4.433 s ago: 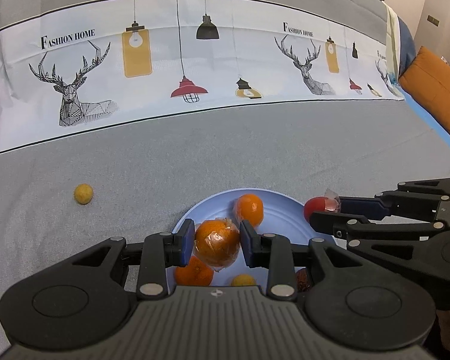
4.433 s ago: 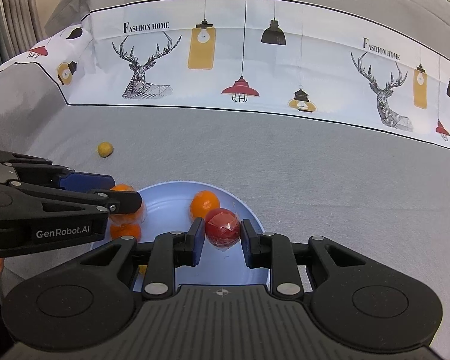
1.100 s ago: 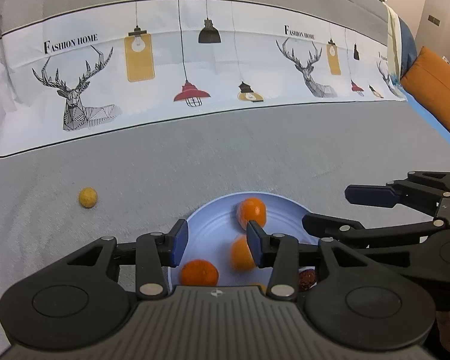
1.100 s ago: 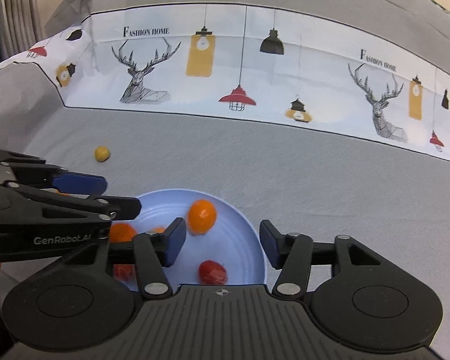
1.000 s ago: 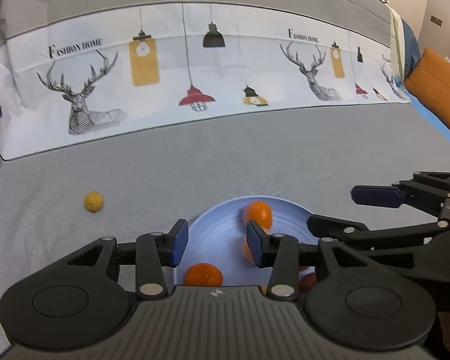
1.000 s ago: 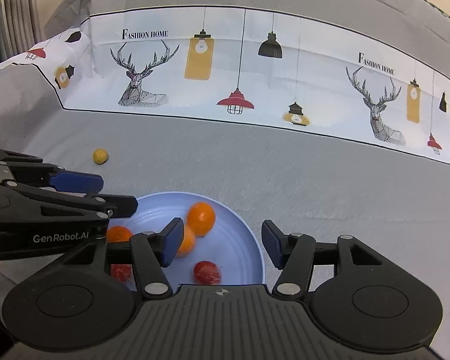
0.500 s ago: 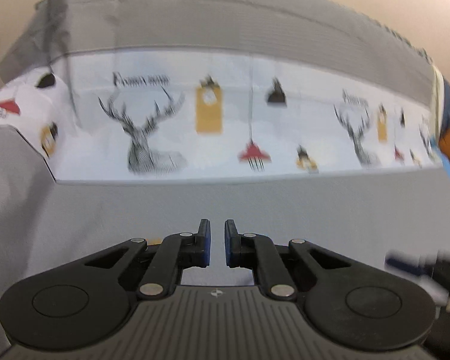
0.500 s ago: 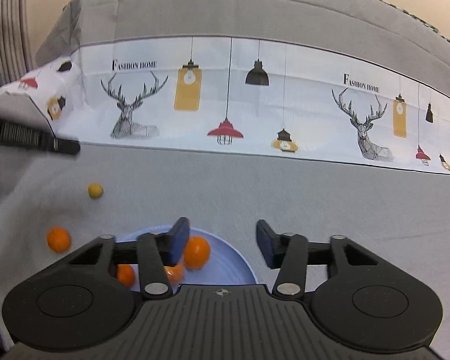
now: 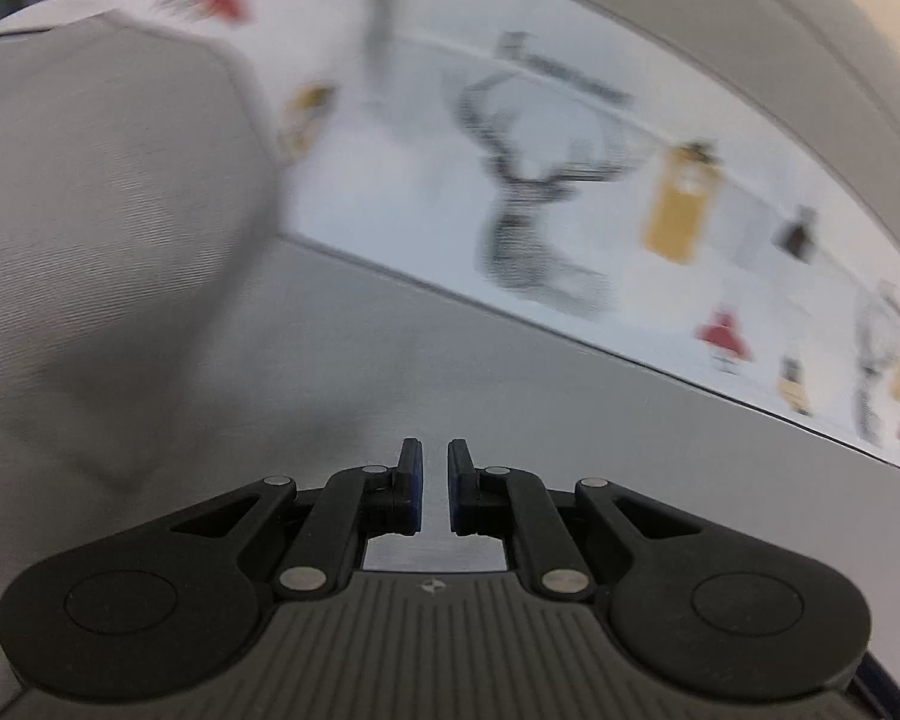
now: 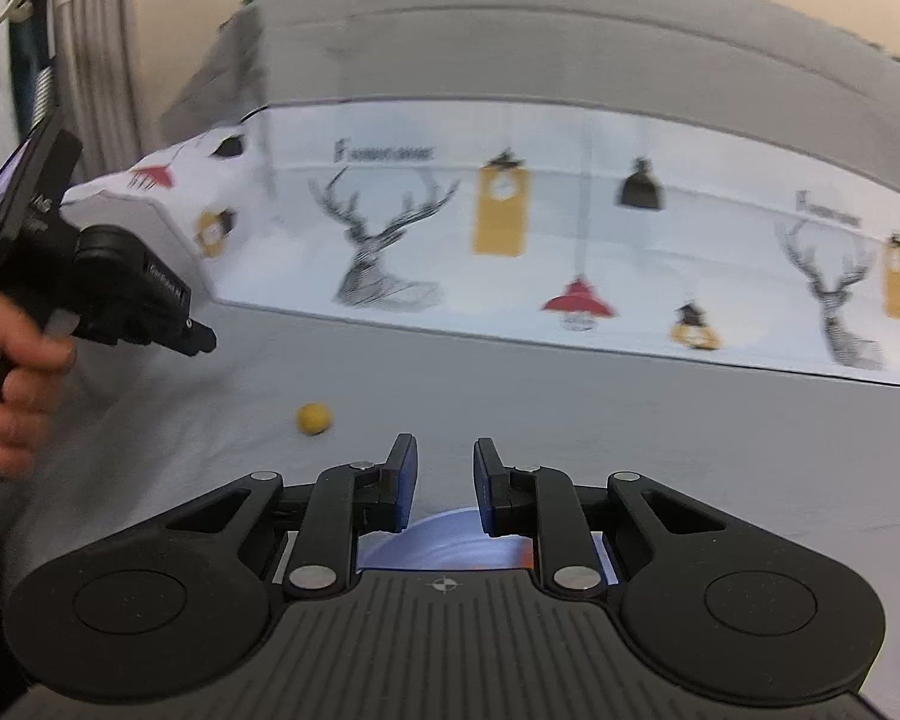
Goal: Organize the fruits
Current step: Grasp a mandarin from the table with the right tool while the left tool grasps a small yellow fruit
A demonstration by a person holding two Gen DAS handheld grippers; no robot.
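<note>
In the right wrist view, a pale blue plate (image 10: 450, 531) peeks out just below my right gripper (image 10: 444, 450). Its jaws are closing to a narrow gap with nothing between them. A sliver of orange fruit (image 10: 525, 552) shows on the plate. A small yellow fruit (image 10: 314, 418) lies on the grey sheet, ahead and to the left. My left gripper (image 10: 201, 339), held by a hand (image 10: 12, 372), hovers far left of that fruit. The left wrist view is blurred. There my left gripper (image 9: 435, 450) is shut and empty over bare grey sheet, with no fruit in sight.
A white band (image 10: 570, 252) printed with deer and lamps runs across the grey bedding behind the fruit. A raised grey fold of bedding (image 9: 90, 210) bulges at the left of the left wrist view. A radiator-like panel (image 10: 90, 30) stands at the upper left.
Both grippers let go of their fruit over the plate, then closed empty. The left one swung away to the left and rolled. The right one drew back, so the plate now sits mostly under it.
</note>
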